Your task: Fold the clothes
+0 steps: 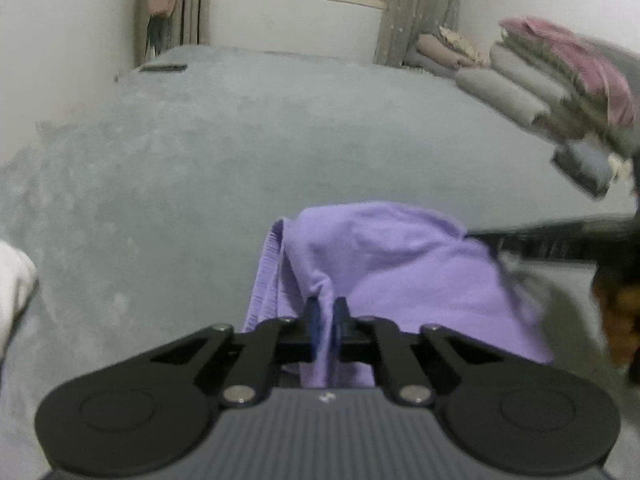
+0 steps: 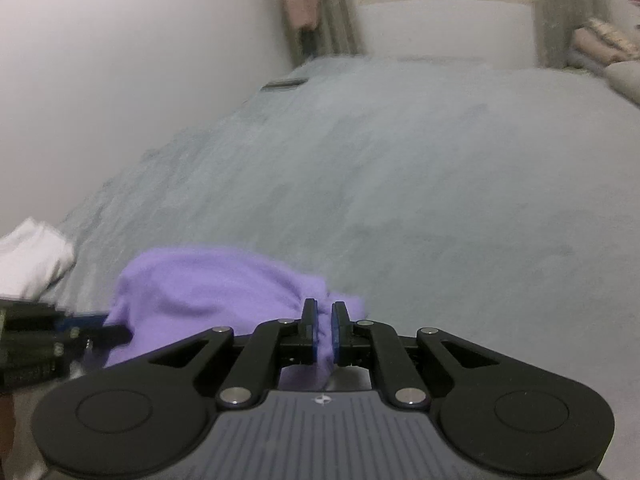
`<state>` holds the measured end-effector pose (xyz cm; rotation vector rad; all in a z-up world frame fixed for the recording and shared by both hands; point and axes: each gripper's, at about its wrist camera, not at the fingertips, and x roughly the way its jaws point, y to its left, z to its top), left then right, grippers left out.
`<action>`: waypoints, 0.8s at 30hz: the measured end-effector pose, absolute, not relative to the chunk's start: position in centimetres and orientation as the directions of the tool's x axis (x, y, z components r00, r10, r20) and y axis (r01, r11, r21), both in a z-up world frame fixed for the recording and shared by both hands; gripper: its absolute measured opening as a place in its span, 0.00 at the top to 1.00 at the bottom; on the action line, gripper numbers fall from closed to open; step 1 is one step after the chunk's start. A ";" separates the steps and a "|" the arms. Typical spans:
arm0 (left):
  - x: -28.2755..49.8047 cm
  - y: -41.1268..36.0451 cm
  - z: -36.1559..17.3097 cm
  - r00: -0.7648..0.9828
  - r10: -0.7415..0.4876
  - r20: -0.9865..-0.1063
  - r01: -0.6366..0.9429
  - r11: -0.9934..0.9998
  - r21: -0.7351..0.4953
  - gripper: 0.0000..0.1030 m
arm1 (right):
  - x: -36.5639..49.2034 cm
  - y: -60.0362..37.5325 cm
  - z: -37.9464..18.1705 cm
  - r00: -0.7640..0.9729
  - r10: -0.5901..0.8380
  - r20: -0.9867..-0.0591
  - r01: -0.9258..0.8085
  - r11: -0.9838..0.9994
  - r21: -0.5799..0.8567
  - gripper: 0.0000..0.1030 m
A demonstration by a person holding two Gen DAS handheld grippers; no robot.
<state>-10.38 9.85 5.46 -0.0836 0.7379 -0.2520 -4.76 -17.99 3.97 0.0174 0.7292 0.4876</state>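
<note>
The purple garment (image 1: 400,272) hangs bunched over the grey bed (image 1: 240,152), pinched at two places. The left claw (image 1: 325,320) is clenched on a fold of its cloth, which runs down between the blue pads (image 1: 314,320). The right claw (image 2: 323,322) likewise grips a gathered edge of the garment. A white cloth (image 2: 32,260) lies at the bed's left edge, and a stack of folded clothes (image 1: 560,80) sits at the far right.
</note>
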 end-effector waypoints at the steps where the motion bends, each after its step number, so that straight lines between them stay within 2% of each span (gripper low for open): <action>1: -10.5 10.4 5.9 0.719 -0.265 -0.642 0.199 0.964 -0.175 0.96 | -4.9 -17.8 3.9 0.637 0.432 -0.638 -0.431 0.886 0.169 0.90; 4: -11.2 11.6 7.4 0.756 -0.267 -0.598 0.208 0.964 -0.168 0.96 | -5.2 -18.0 4.4 0.630 0.475 -0.615 -0.448 0.869 0.212 0.92; 7: -11.3 11.4 7.2 0.747 -0.251 -0.615 0.234 0.966 -0.110 0.96 | -5.7 -18.6 5.2 0.616 0.532 -0.581 -0.472 0.840 0.269 0.95; 9: -11.3 11.3 6.8 0.738 -0.240 -0.631 0.247 0.966 -0.078 0.96 | -6.0 -18.5 5.2 0.623 0.498 -0.604 -0.467 0.855 0.224 0.95; 12: -11.2 11.7 6.7 0.740 -0.239 -0.628 0.225 0.969 -0.104 0.94 | -5.2 -18.8 4.2 0.644 0.417 -0.641 -0.414 0.895 0.166 0.94; 15: -11.1 12.1 6.6 0.743 -0.238 -0.626 0.202 0.971 -0.129 0.84 | -4.7 -20.1 4.2 0.670 0.401 -0.624 -0.377 0.909 0.178 0.93; 16: -11.0 12.2 6.6 0.743 -0.237 -0.625 0.194 0.971 -0.137 0.75 | -4.8 -20.5 4.3 0.676 0.407 -0.614 -0.376 0.907 0.188 0.92; 19: -11.0 12.6 6.5 0.746 -0.236 -0.623 0.171 0.972 -0.163 0.74 | -4.3 -21.2 4.4 0.684 0.419 -0.598 -0.375 0.904 0.205 0.84; 24: -12.8 9.5 7.9 0.755 -0.378 -0.536 0.327 0.925 -0.192 0.73 | -4.0 -20.3 4.1 0.660 0.421 -0.622 -0.410 0.896 0.172 0.84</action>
